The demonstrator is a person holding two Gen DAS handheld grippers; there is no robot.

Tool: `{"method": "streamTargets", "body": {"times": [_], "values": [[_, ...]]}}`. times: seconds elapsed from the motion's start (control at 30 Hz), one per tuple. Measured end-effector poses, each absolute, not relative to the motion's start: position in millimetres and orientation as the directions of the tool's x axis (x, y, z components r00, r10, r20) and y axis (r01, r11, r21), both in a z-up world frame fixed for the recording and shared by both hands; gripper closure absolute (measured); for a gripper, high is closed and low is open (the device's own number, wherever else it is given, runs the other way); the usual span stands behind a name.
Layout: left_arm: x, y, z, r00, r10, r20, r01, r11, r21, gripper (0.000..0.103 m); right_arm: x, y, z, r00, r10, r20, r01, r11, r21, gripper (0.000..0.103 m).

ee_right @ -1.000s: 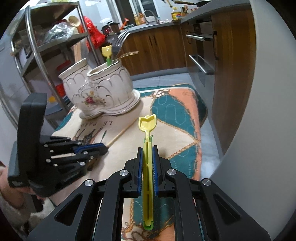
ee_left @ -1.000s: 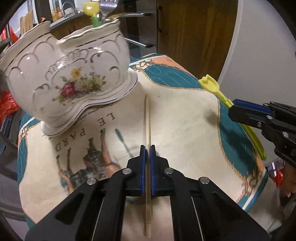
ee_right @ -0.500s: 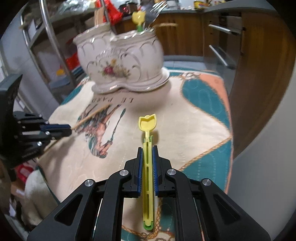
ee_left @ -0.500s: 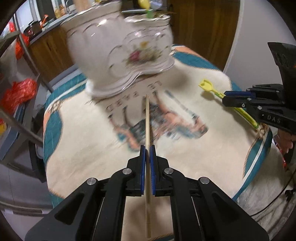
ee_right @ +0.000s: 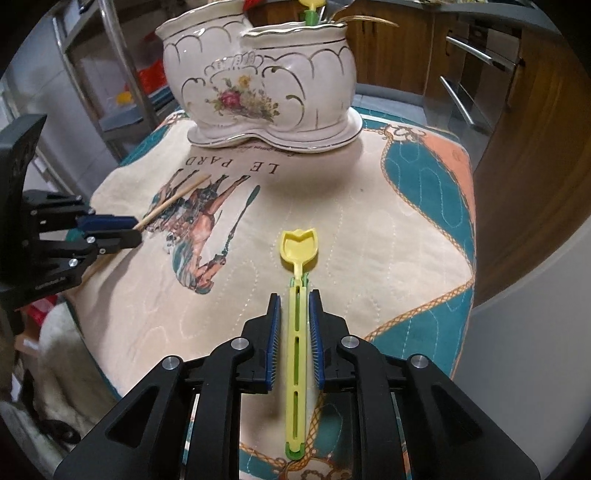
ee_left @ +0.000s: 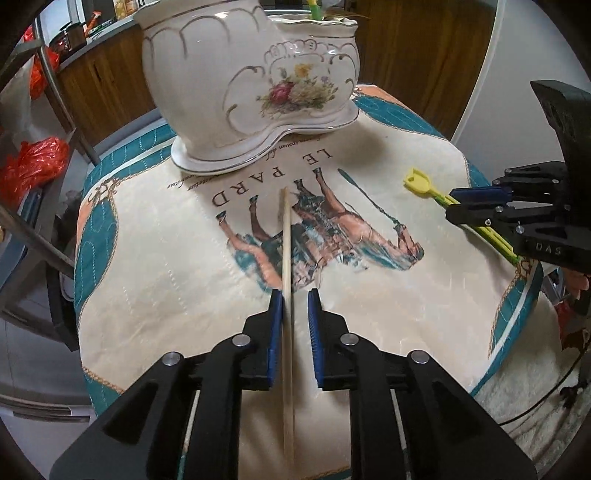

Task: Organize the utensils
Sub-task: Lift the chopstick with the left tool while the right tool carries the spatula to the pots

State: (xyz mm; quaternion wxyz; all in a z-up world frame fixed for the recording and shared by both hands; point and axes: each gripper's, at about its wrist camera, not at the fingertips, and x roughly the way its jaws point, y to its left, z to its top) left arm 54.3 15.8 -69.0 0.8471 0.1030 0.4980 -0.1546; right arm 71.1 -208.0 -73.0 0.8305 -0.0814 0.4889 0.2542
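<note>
A thin wooden chopstick (ee_left: 285,229) lies along the printed cloth between the pads of my left gripper (ee_left: 295,295). Those jaws are opening: the stick sits by the left pad, with a gap on its right. My right gripper (ee_right: 295,299) straddles the handle of a yellow tulip-shaped spoon (ee_right: 298,247) that rests on the cloth. Its jaws are opening too, with a sliver of space on each side. A white floral ceramic holder (ee_right: 258,85) stands at the far edge. Each wrist view shows the other gripper: the right gripper (ee_left: 452,205) and the left gripper (ee_right: 129,230).
The printed cloth (ee_left: 166,240) covers a small table that drops off on all sides. The holder (ee_left: 258,74) has a yellow-green utensil (ee_right: 310,11) and metal cutlery in its right cup. A metal rack (ee_left: 55,92) with red bags stands left, wooden cabinets (ee_right: 498,74) behind.
Both grippers have come down toward the cloth, nearer its front edge. Their jaws, shut on the chopstick and the spoon before, now stand slightly apart.
</note>
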Motion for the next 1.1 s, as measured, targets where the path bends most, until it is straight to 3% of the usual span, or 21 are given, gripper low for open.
{"method": "streamTargets", "body": {"times": [0.17,0.23,0.53,0.87,1.1], "values": [[59,16,-70,0.470,-0.178,-0.865,0.367,0.930,0.007,0.089,72,-208,-74,0.410,0.346,-0.844,-0.493,0.862,0.114,0.092],[58,20,-69,0.479,-0.179,-0.859,0.369,0.929,0.012,0.098,72,-209,-74,0.415,0.348,-0.841,-0.493,0.863,0.113,0.092],[47,45,-37,0.587,-0.258,-0.767,0.393,0.919,-0.009,0.098,67,-206,-35,0.529,0.434,-0.730,-0.507,0.851,0.138,0.092],[60,67,52,0.815,-0.344,-0.467,0.373,0.927,-0.033,0.098,93,-196,37,0.738,0.510,-0.442,-0.495,0.854,0.159,0.092],[112,70,97,0.905,-0.351,-0.239,0.333,0.936,-0.115,0.098,141,-201,61,0.798,0.548,-0.253,-0.470,0.827,0.307,0.092]]}}
